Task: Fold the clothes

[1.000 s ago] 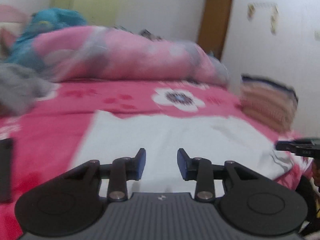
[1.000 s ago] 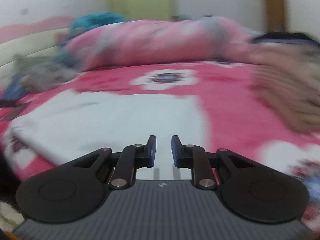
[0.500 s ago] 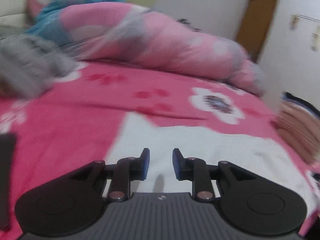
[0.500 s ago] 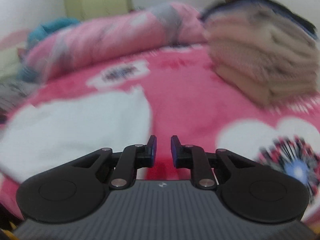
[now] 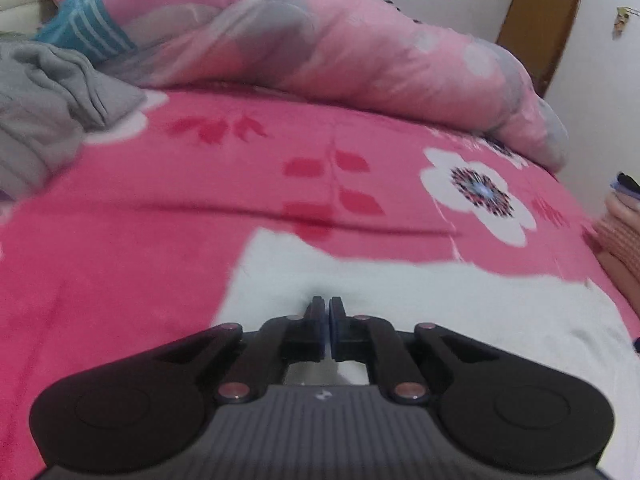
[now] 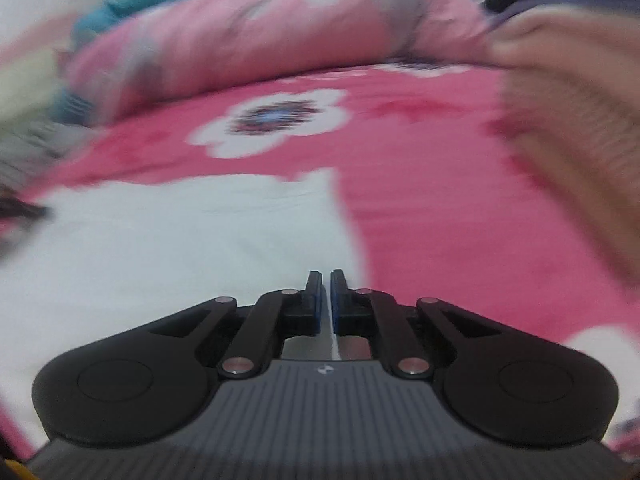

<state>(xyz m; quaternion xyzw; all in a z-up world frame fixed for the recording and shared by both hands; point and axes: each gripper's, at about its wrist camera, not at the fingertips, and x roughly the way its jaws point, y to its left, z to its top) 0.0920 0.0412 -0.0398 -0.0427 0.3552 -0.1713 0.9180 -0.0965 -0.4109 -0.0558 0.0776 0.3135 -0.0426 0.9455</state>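
Note:
A white garment (image 5: 440,300) lies flat on the pink flowered bedspread (image 5: 160,208). My left gripper (image 5: 325,304) is shut on the garment near its left edge, and the cloth puckers at the fingertips. In the right wrist view the white garment (image 6: 180,240) fills the left half. My right gripper (image 6: 325,278) is shut on the garment at its right edge.
A rolled pink quilt (image 5: 320,40) lies along the back of the bed. A grey garment (image 5: 48,108) is heaped at the far left. A stack of folded beige clothes (image 6: 572,152) sits at the right. A brown door (image 5: 544,20) stands behind.
Both grippers have closed from open onto the white garment. The left one moved toward its left edge, the right one swung back from the folded stack to its right edge.

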